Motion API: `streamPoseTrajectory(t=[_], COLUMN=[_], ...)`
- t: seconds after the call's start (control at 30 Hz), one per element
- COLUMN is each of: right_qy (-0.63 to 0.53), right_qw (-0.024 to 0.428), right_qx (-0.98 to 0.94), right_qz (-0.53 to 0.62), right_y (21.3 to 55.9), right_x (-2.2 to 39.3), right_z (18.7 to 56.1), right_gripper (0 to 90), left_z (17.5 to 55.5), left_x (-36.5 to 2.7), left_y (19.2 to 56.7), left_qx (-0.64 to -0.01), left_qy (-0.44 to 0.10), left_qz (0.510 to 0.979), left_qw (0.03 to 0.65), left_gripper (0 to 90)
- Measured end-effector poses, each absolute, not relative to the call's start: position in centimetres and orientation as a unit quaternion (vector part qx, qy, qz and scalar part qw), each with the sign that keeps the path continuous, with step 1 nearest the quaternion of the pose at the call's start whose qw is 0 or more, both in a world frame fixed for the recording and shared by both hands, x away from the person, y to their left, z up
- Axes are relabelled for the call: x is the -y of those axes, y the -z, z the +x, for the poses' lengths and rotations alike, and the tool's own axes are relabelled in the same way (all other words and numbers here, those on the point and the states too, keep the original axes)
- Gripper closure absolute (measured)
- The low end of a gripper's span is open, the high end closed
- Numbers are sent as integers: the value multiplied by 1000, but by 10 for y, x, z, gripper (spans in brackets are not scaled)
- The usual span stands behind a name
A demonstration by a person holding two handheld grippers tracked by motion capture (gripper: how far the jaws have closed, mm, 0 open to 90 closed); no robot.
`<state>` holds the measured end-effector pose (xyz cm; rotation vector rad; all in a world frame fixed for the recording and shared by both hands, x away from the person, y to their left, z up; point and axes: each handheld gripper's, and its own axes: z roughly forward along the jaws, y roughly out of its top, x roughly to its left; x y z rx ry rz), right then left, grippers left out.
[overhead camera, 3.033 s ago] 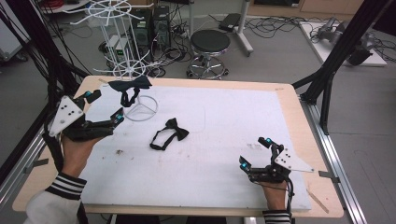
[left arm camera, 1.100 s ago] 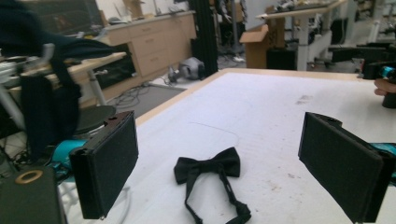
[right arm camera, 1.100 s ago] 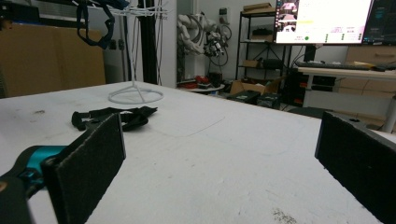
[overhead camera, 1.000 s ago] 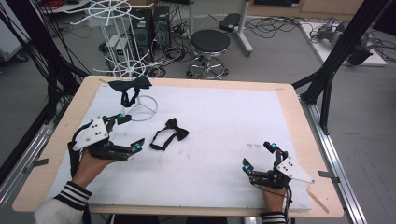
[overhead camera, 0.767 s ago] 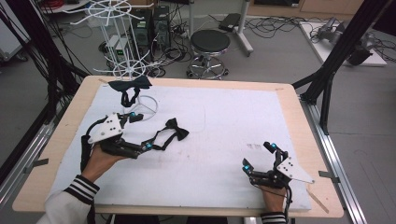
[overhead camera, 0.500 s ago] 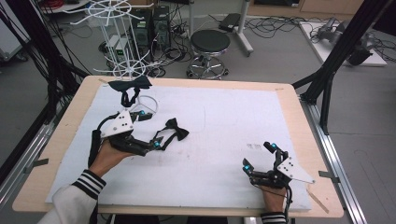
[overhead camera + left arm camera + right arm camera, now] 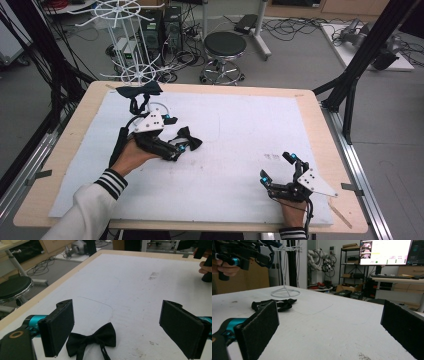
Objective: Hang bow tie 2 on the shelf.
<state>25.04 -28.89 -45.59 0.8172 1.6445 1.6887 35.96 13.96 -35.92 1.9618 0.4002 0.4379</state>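
I hold the left gripper [image 7: 172,142] just above the black bow tie [image 7: 91,341] that lies flat on the white mat [image 7: 240,130], left of the table's middle. In the left gripper view its jaws stand wide apart, gripping nothing, and the tie sits low between them, nearer the left pad [image 7: 60,326] than the right, its thin strap trailing toward the bottom edge. The step in hand, as I judge it, is the pick-up. To do it well I should shift so that the tie's centre knot lies midway between the pads, come down until the pads nearly meet the mat, and close across the knot and not a soft wing, which would likely fold and slip. I should also watch that the strap does not snag. The right gripper [image 7: 277,167] rests on the mat near the front right corner, well apart from the tie, its jaws likewise spread and bare. A second bow tie [image 7: 139,91] hangs on the white wire stand [image 7: 150,107] near the far left corner of the table [image 7: 310,107], so that stand is the likely place for this one. There are no containers on the table.
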Motion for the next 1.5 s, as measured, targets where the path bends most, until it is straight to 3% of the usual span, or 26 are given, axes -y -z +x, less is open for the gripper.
streamPoseTrajectory(t=[0.9, 1.5], right_qy=[-649, -651], right_qw=[319, 314], right_qx=[-617, -616], right_qz=[310, 313], right_y=[456, 456], right_x=[290, 291], right_z=[250, 250], right_gripper=[9, 9], left_z=[414, 431], left_x=[-98, -97], left_y=[373, 392], left_qx=[-165, -151], left_qy=[-158, -154], left_qz=[888, 918], left_qw=[399, 332], left_gripper=[193, 250])
